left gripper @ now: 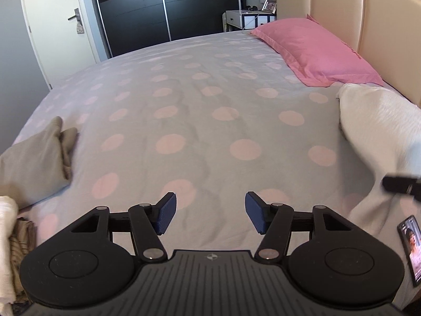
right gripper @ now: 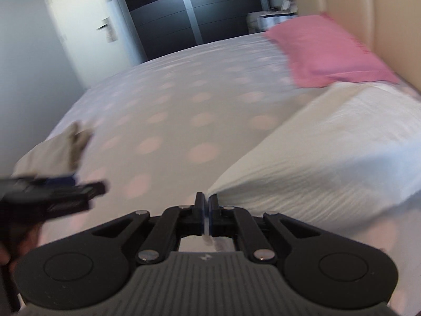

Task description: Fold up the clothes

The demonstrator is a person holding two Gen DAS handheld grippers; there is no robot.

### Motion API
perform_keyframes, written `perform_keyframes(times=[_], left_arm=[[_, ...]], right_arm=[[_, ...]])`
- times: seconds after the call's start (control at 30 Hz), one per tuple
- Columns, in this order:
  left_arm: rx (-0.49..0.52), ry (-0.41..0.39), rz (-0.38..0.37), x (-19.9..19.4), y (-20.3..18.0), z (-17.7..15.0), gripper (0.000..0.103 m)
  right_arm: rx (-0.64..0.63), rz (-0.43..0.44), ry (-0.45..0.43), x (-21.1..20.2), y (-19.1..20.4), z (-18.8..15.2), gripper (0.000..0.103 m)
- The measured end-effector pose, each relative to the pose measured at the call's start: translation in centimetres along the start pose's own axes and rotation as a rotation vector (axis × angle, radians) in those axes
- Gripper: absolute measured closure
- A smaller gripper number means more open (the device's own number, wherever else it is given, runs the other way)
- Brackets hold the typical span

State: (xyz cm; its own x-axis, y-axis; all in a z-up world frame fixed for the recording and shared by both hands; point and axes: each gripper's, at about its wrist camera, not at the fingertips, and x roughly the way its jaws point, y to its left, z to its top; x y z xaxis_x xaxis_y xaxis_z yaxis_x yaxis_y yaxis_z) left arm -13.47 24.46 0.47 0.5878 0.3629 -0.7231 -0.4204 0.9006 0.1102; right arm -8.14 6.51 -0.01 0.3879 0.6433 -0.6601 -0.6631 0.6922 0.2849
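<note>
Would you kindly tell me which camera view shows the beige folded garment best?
The left wrist view: the beige folded garment lies sharp at the left edge of the bed. In the right wrist view it is motion-blurred and partly hidden behind the left gripper.

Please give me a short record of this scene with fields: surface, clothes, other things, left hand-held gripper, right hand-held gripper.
surface: bed sheet, grey with pink dots
clothes: white garment at right; beige garment at left edge
other things: pink pillow by the headboard; phone at near right
left hand-held gripper: open, nothing between its fingers
right hand-held gripper: shut, beside the white garment's corner; whether it holds cloth is unclear
</note>
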Motion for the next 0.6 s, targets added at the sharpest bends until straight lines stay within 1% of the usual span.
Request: perform_keyframes(times=[0.07,0.1,0.23,0.27,0.3,0.37,0.43,0.5,0.53,0.6], left_arm=[[0.007,0.000,0.013,-1.1,1.5,-0.6,0.046],[0.010,0.001,0.020,-1.6,2.2,-0.9,0.046],[0.035,0.022,0.043,-3.0,4.3,-2.4,0.046],[0.041,0.026,0.040,-3.2,4.5,-2.8,0.046],[0.046,0.029,0.030,-3.3,4.7,-3.1,0.046],[0.056,0.035,0.012,-3.5,4.9,-3.7,0.046],[0.068,0.039,-0.007,-3.6,5.0,-4.3,0.046],[0.084,0.038,-0.032,-3.5,4.6,-4.7,0.046],[0.090,0.038,-0.044,-3.3,4.4,-4.8,0.046],[0.102,0.040,-0.069,-2.8,3.9,-5.0,0.046]], right_arm=[[-0.012,0.086,0.048,-0.3,3.1,-1.9,0.100],[-0.016,0.115,0.070,-0.5,4.4,-2.8,0.100],[-0.037,0.215,0.163,-1.1,8.1,-6.3,0.100],[-0.050,0.225,0.186,-1.1,8.8,-7.0,0.100],[-0.065,0.216,0.199,-1.1,9.3,-7.7,0.100],[-0.092,0.168,0.211,-1.1,9.7,-8.6,0.098],[-0.092,0.142,0.224,-0.8,9.0,-8.7,0.089],[-0.085,0.114,0.218,-1.3,7.8,-8.4,0.086],[-0.081,0.099,0.213,-1.7,7.1,-8.3,0.074],[-0.073,0.060,0.205,-2.2,5.5,-7.9,0.062]])
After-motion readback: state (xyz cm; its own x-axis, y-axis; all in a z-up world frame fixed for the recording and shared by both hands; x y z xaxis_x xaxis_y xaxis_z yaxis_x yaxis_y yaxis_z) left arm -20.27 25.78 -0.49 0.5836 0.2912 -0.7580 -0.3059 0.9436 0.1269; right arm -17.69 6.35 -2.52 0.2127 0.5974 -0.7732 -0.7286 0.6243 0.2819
